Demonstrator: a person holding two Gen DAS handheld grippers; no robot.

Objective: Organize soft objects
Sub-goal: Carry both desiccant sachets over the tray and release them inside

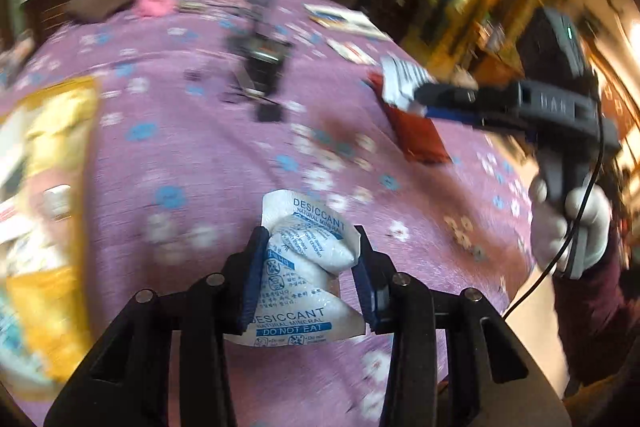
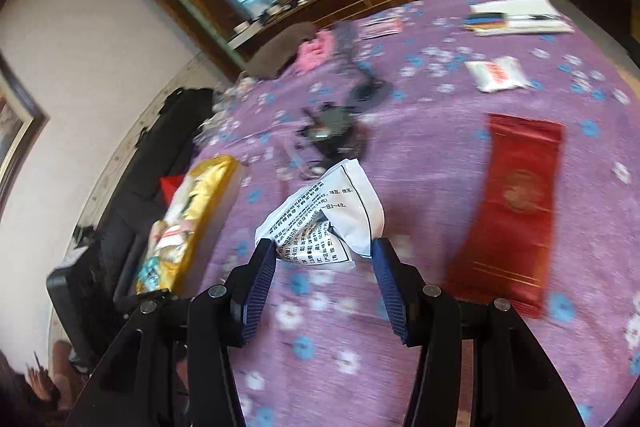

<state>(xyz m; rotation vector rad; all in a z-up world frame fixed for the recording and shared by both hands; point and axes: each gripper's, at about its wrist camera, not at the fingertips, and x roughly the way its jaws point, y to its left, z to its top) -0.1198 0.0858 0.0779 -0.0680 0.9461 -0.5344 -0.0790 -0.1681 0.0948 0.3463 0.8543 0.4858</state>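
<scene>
My left gripper (image 1: 310, 247) is shut on a white desiccant packet (image 1: 308, 267) with blue print, crumpled between the blue pads above the purple flowered cloth (image 1: 208, 155). My right gripper (image 2: 324, 247) is shut on a white printed sachet (image 2: 328, 219), pinched at its lower edge. The right gripper also shows in the left wrist view (image 1: 424, 97), holding that sachet (image 1: 400, 79) over a red packet (image 1: 420, 135). The red packet (image 2: 516, 207) lies flat to the right of my right gripper.
A gold snack bag (image 1: 48, 211) lies at the left, also seen in the right wrist view (image 2: 188, 223). A black device (image 2: 332, 131) sits mid-table. A white tissue pack (image 2: 498, 73), booklets (image 2: 516, 17) and a pink soft thing (image 2: 314, 53) lie farther back.
</scene>
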